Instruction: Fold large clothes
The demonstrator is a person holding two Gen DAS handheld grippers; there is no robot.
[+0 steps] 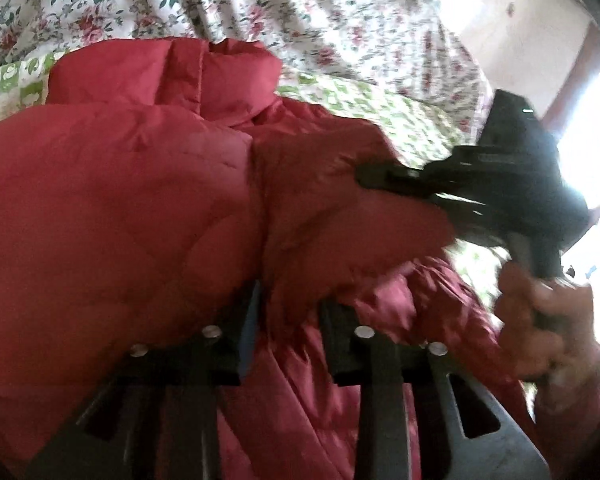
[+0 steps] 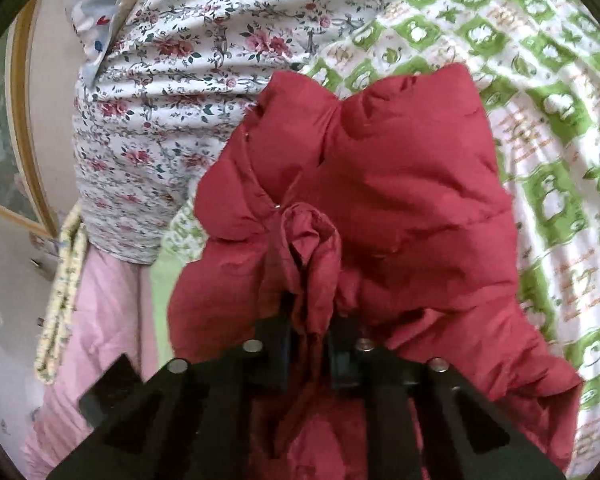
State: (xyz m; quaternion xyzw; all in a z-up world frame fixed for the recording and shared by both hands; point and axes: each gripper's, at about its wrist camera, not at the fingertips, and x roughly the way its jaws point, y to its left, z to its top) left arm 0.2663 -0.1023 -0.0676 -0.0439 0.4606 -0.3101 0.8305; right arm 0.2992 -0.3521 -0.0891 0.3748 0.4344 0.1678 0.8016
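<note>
A: Jacket [image 2: 400, 184] was plain red, a glossier red toward 6 o'clock. Grippers?

B: Both black: left gripper [image 1: 288, 320], right gripper [image 2: 309, 344]. Sheet [image 2: 540, 100] was green-and-white checked; quilt [image 2: 188, 60] at 11 o'clock, white with pink roses.

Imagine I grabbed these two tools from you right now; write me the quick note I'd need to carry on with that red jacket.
Left hand-held gripper: closed on a fold of the red puffer jacket.
Right hand-held gripper: clamped on a bunched edge of the same jacket.
Where: the jacket lies heaped on the green-and-white checked sheet, with the floral quilt behind it.
Done: both grips taken; the jacket looks partly gathered, not neat.
Left: finish the fold, flatten it, then let go. The left view is blurred, so check that grip.
</note>
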